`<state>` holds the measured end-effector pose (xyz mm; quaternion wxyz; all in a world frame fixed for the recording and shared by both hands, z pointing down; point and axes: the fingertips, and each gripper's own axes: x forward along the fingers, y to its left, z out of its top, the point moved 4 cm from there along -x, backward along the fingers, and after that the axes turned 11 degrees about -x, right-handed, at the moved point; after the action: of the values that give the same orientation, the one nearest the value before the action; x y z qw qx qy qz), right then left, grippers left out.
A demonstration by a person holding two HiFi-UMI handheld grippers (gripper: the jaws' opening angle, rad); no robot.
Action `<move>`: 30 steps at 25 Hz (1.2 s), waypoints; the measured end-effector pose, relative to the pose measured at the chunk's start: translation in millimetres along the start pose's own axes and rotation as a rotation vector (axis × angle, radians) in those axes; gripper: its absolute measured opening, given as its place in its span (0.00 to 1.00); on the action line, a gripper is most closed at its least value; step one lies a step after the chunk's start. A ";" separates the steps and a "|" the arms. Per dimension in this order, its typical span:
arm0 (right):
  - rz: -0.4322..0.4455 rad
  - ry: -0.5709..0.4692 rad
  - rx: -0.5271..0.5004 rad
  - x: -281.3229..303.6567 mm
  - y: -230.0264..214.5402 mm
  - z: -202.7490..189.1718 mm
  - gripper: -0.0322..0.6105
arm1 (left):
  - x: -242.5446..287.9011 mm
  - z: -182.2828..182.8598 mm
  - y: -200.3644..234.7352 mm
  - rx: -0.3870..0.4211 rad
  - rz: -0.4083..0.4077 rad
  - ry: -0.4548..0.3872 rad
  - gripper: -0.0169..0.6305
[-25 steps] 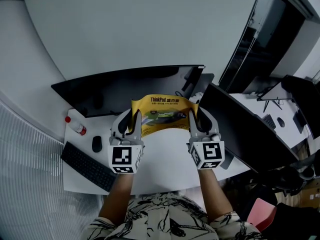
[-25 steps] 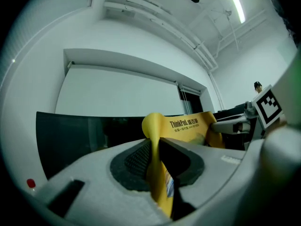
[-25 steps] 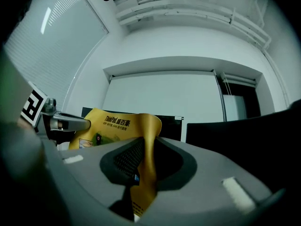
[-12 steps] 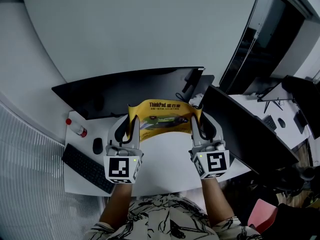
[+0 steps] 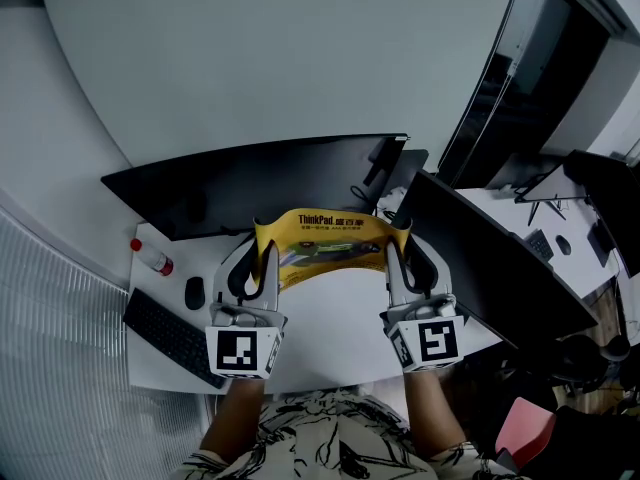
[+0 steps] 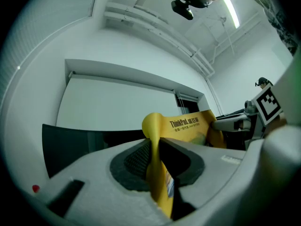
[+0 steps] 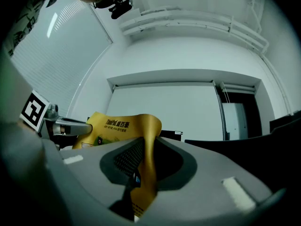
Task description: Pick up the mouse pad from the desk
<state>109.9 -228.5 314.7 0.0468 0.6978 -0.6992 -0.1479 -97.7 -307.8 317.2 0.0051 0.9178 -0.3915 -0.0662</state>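
Note:
A yellow printed mouse pad [image 5: 328,238] hangs in the air above the white desk [image 5: 330,328], sagging between my two grippers. My left gripper [image 5: 265,250] is shut on the pad's left edge, and in the left gripper view the yellow mouse pad [image 6: 159,173] is pinched between the dark pads. On the right edge my right gripper [image 5: 393,246] is shut, with the mouse pad [image 7: 146,168] clamped in its jaws in the right gripper view. The pad's far edge curls upward, and its printed face shows in the head view.
A wide dark monitor [image 5: 250,178] stands behind the pad, and a second monitor [image 5: 490,258] angles along the right. At the desk's left lie a black keyboard [image 5: 170,336], a black mouse [image 5: 194,291] and a small red-capped bottle [image 5: 152,256].
Both grippers have drawn back toward me and risen with the mouse pad, which now hangs higher and curls up more at its far edge.

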 end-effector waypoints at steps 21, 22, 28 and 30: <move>0.001 0.007 0.022 0.8 0.1 -4.7 0.19 | 1.0 -6.5 1.7 0.009 0.010 0.011 0.14; 0.000 0.012 0.022 1.0 -0.1 -6.0 0.19 | 1.6 -7.3 1.6 0.010 0.010 0.015 0.14; -0.003 0.023 0.020 1.4 0.5 -8.1 0.19 | 2.1 -11.2 2.3 0.007 0.007 0.028 0.14; -0.004 0.025 0.019 1.5 0.8 -8.0 0.19 | 2.2 -12.1 2.7 0.006 0.007 0.031 0.14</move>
<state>111.3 -231.1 322.3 0.0486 0.7014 -0.6986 -0.1328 -96.6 -311.8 329.1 0.0088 0.9173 -0.3948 -0.0507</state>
